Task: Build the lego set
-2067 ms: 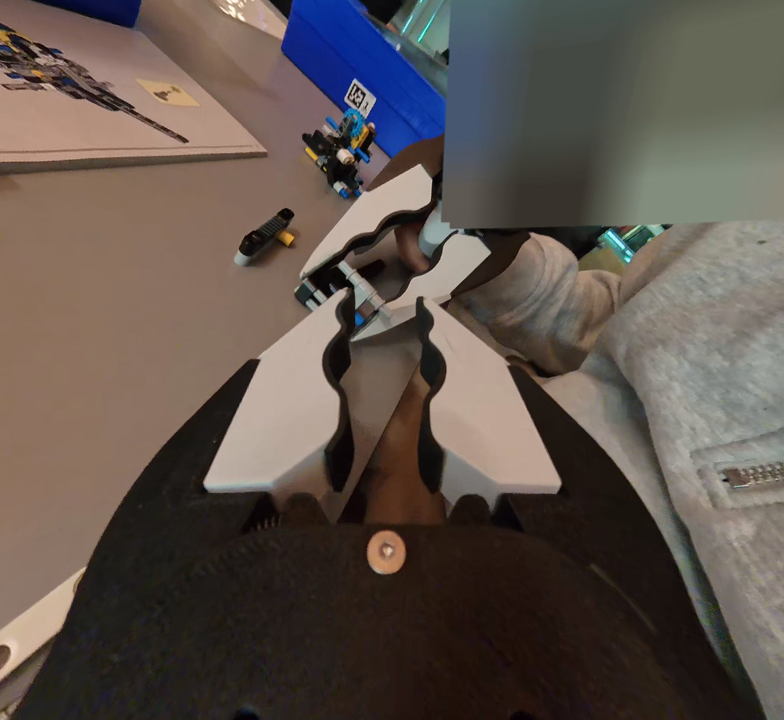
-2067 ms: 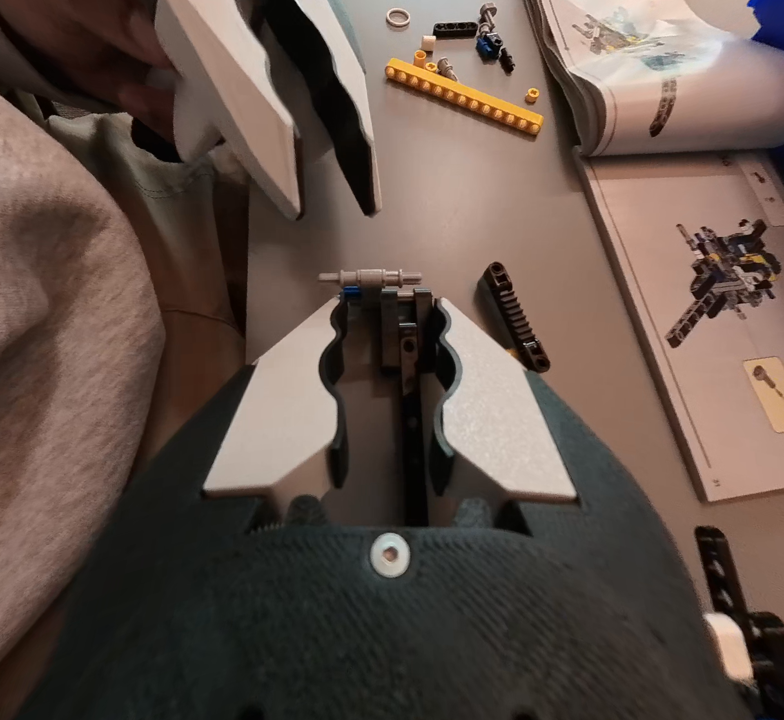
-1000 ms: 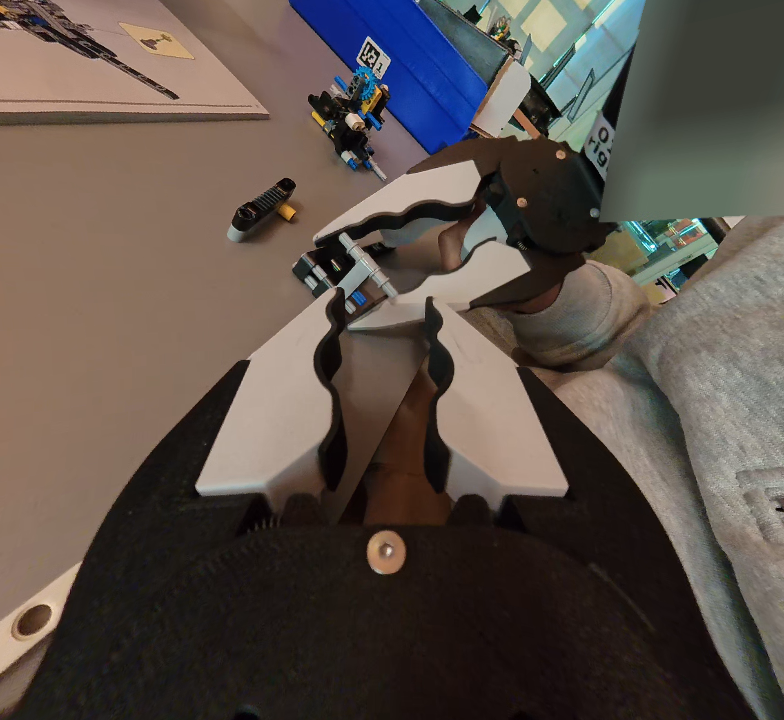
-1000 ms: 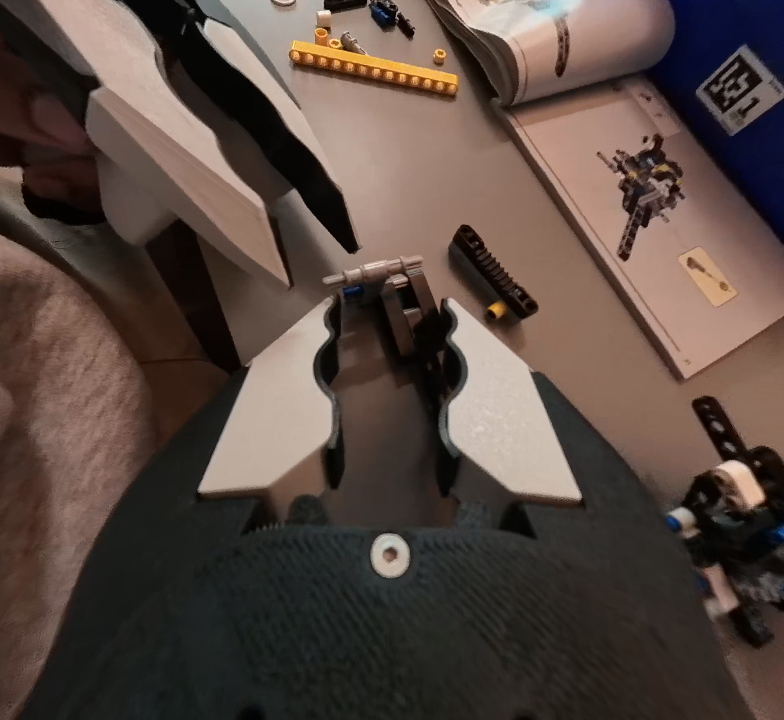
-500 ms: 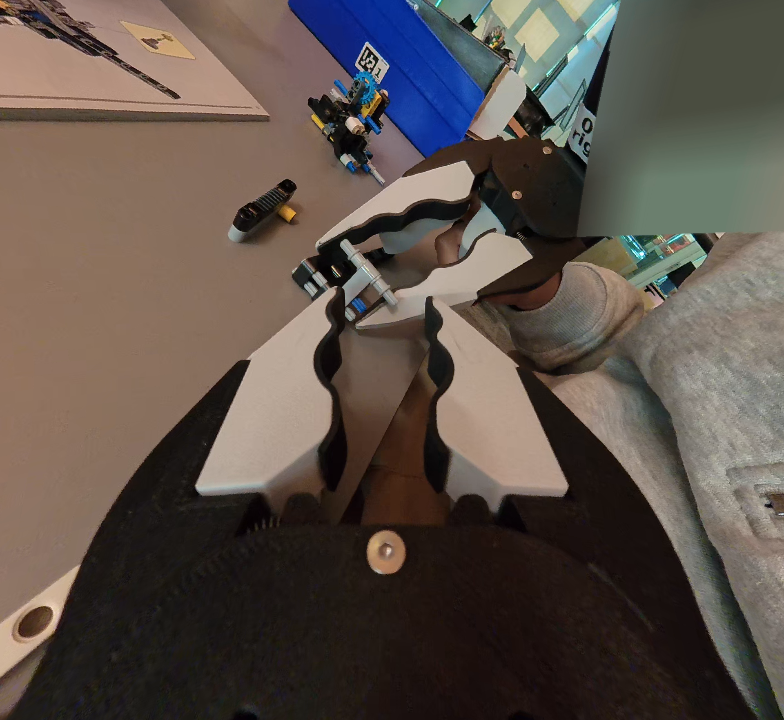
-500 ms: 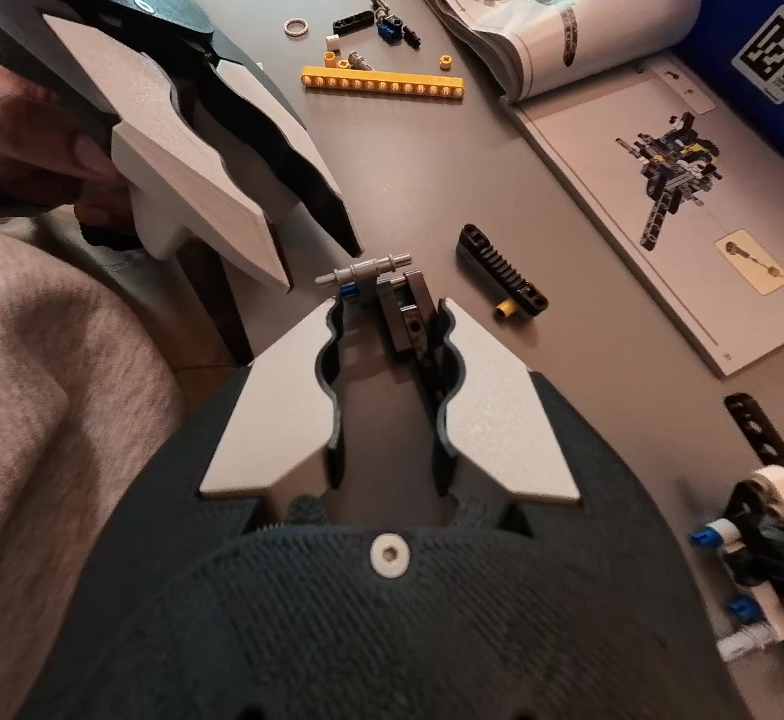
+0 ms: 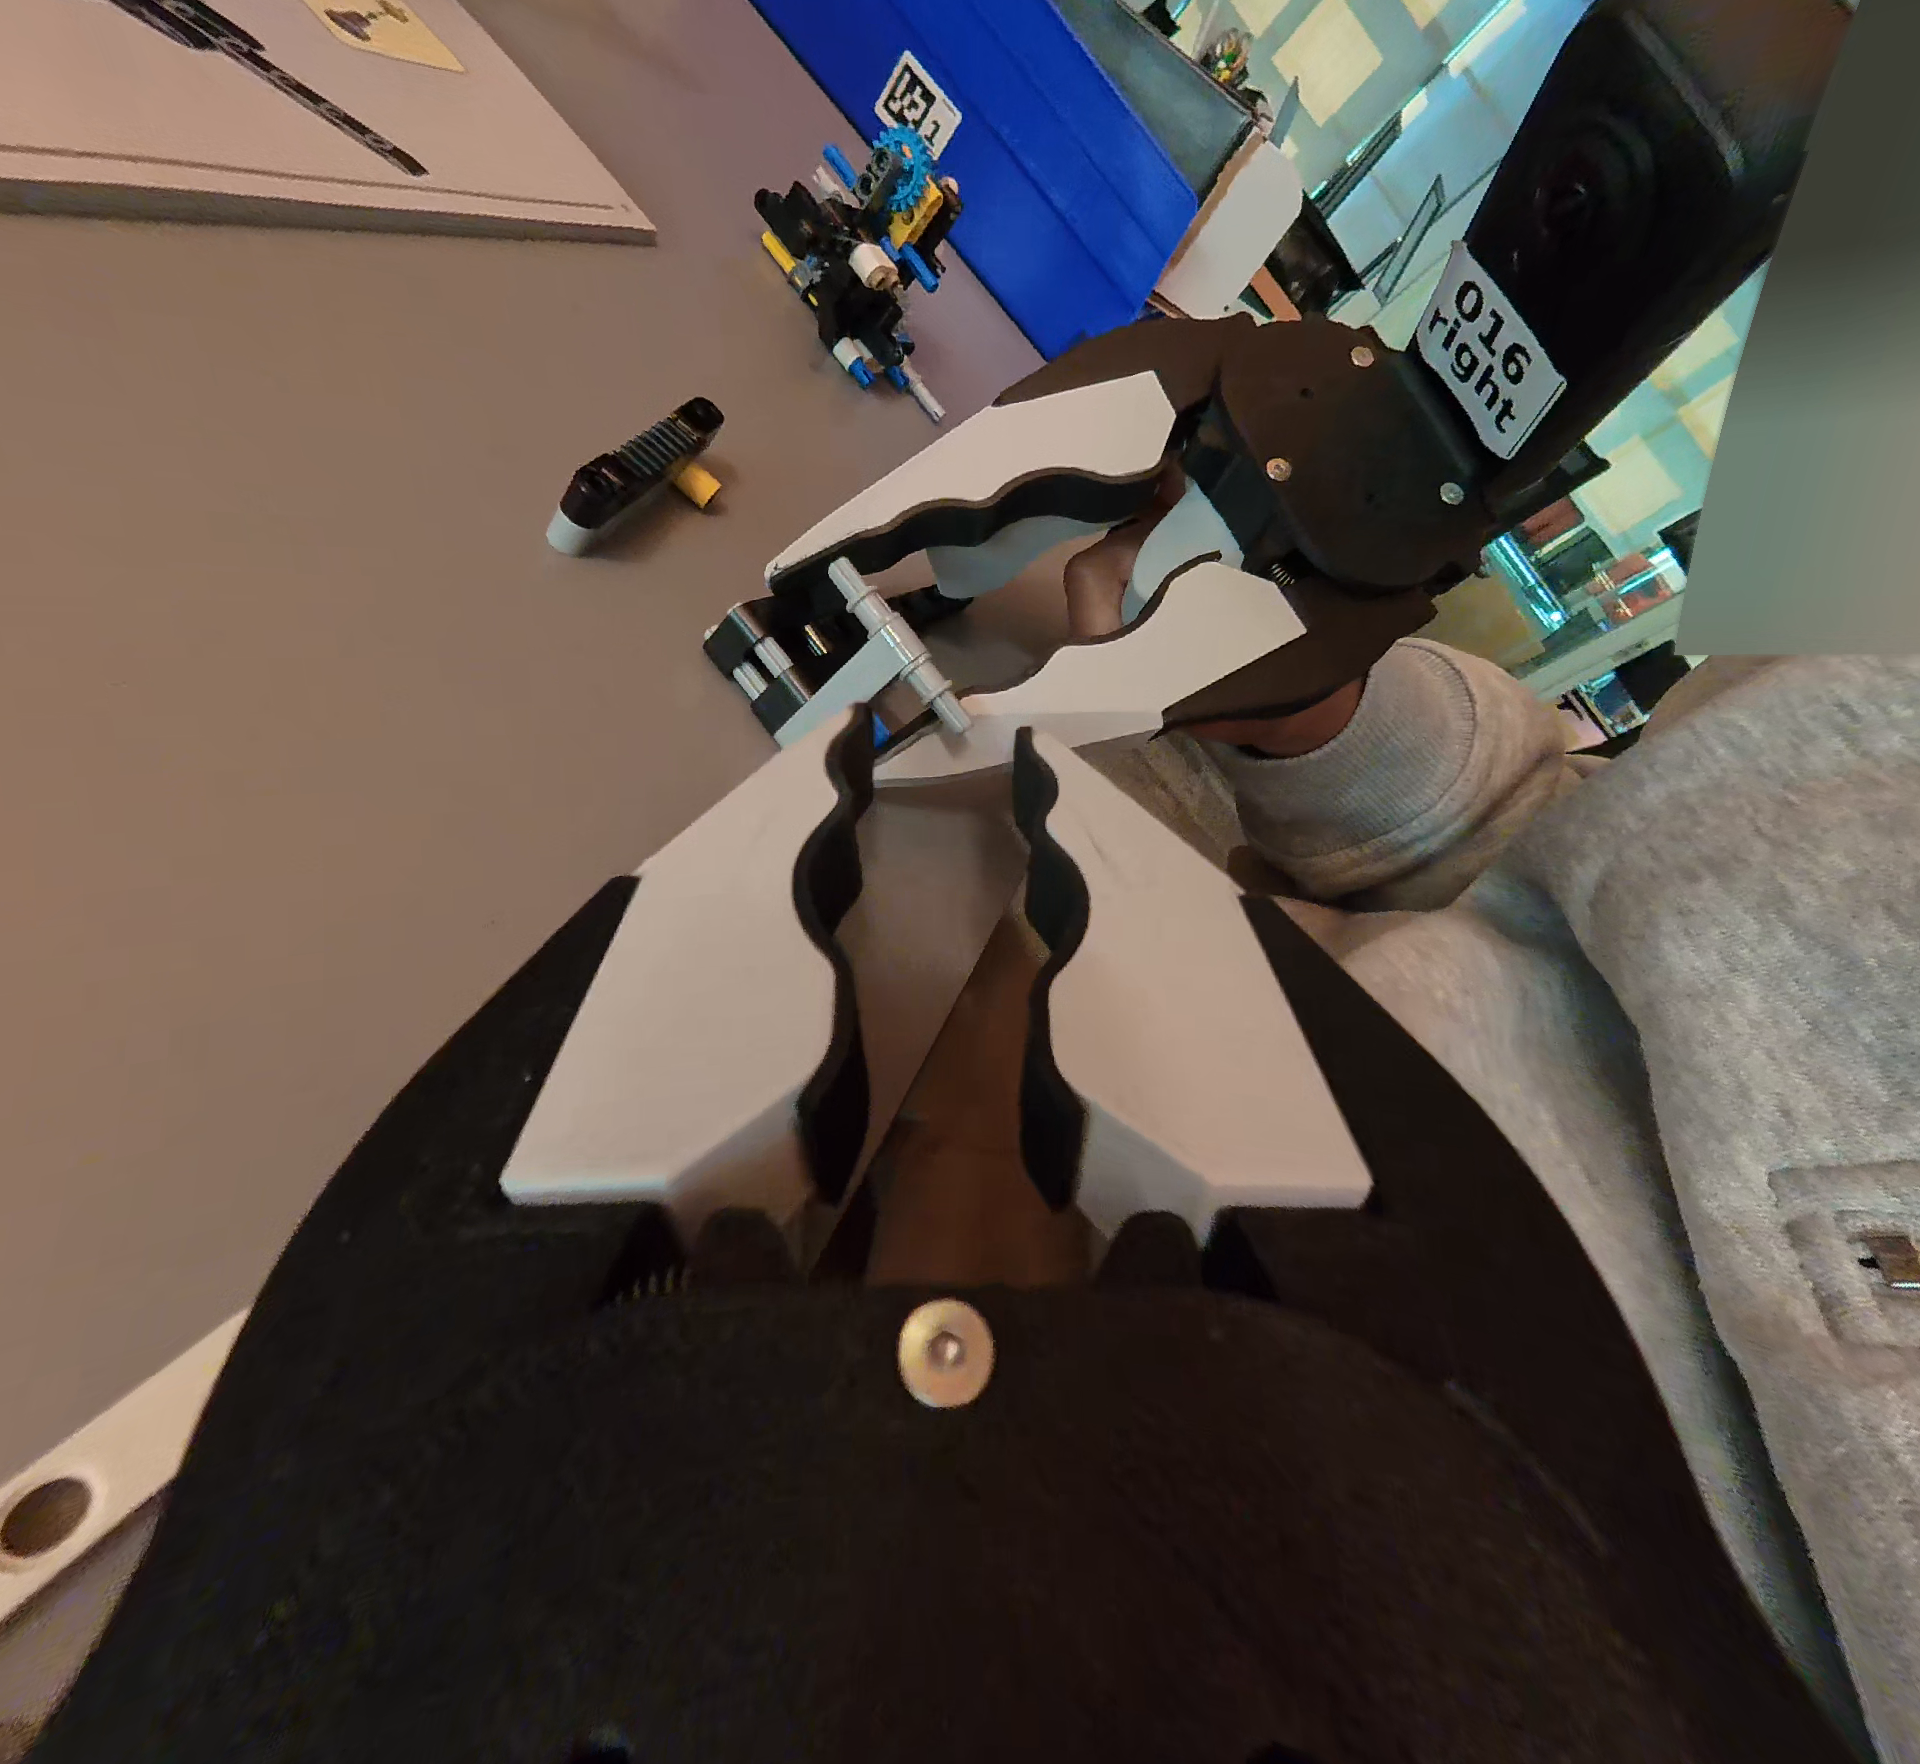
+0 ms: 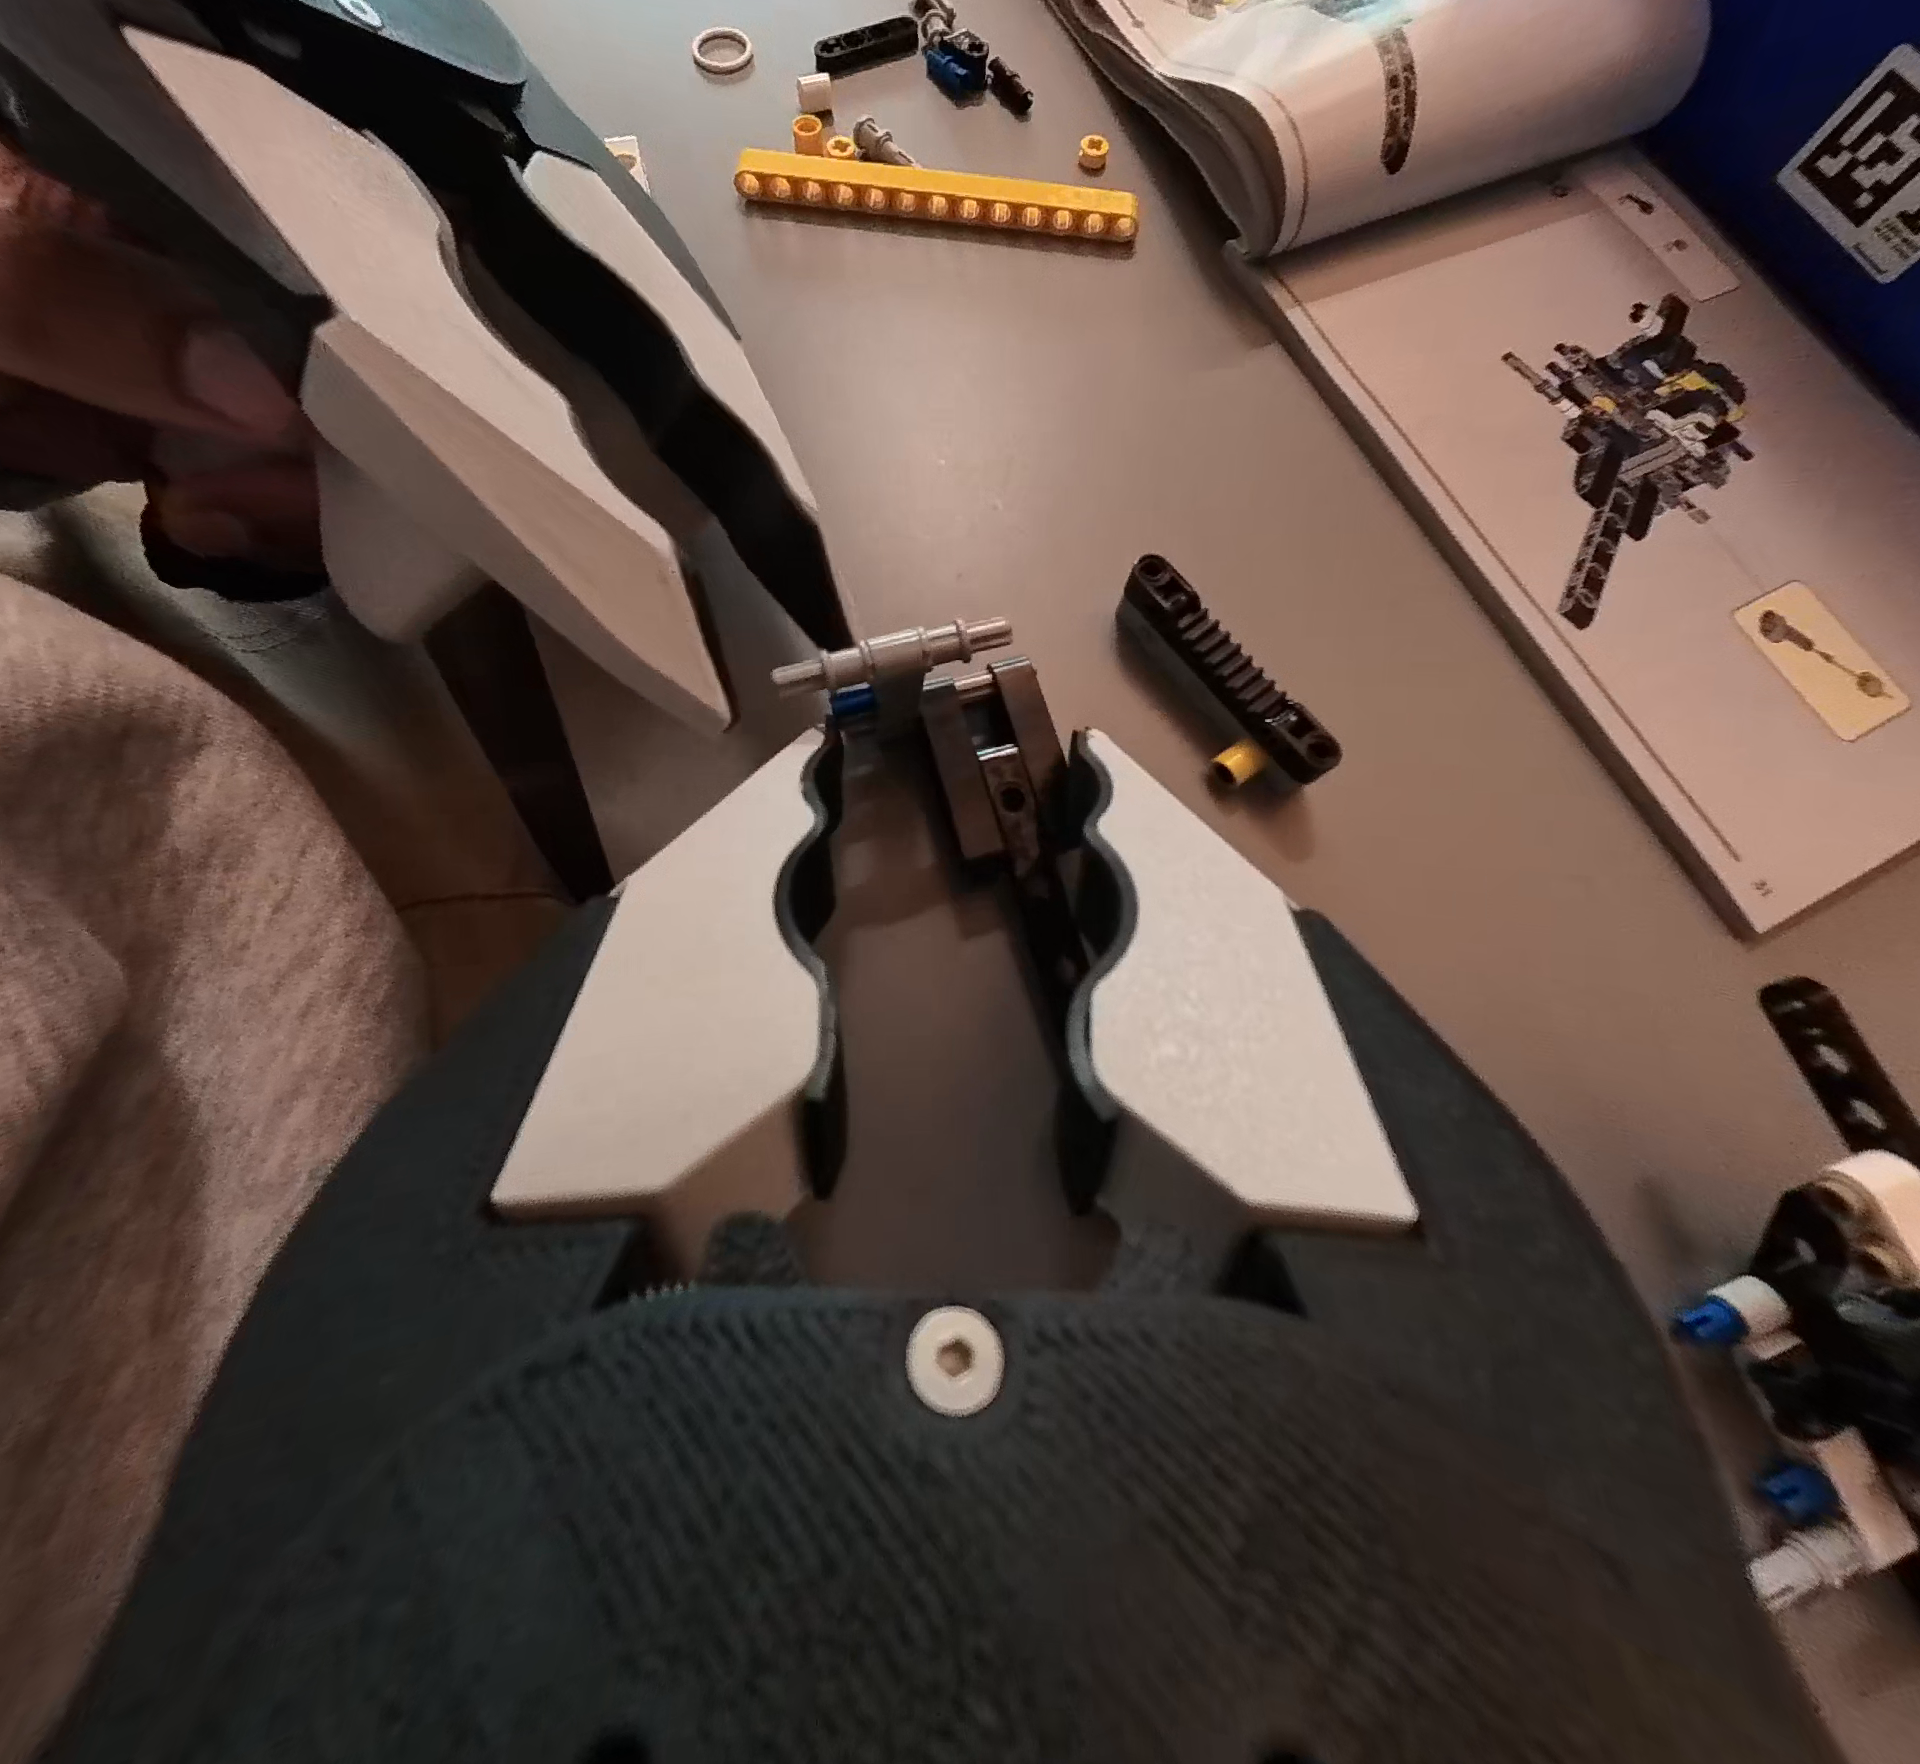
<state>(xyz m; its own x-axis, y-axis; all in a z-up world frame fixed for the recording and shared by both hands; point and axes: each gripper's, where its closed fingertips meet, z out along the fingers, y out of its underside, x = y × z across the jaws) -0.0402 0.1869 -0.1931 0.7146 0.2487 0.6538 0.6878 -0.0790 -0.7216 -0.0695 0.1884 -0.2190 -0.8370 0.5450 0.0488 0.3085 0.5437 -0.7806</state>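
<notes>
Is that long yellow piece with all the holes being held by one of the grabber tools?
No: the long yellow piece lies flat on the grey table, far beyond the right gripper, whose fingers grip a small black-and-grey assembly instead.

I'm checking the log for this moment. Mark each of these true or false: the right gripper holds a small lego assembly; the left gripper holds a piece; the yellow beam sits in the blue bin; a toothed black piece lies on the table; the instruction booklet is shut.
1. The right gripper holds a small lego assembly. True.
2. The left gripper holds a piece. False: its jaws are open and empty.
3. The yellow beam sits in the blue bin. False: it lies on the table.
4. A toothed black piece lies on the table. True.
5. The instruction booklet is shut. False: it lies open.
</notes>
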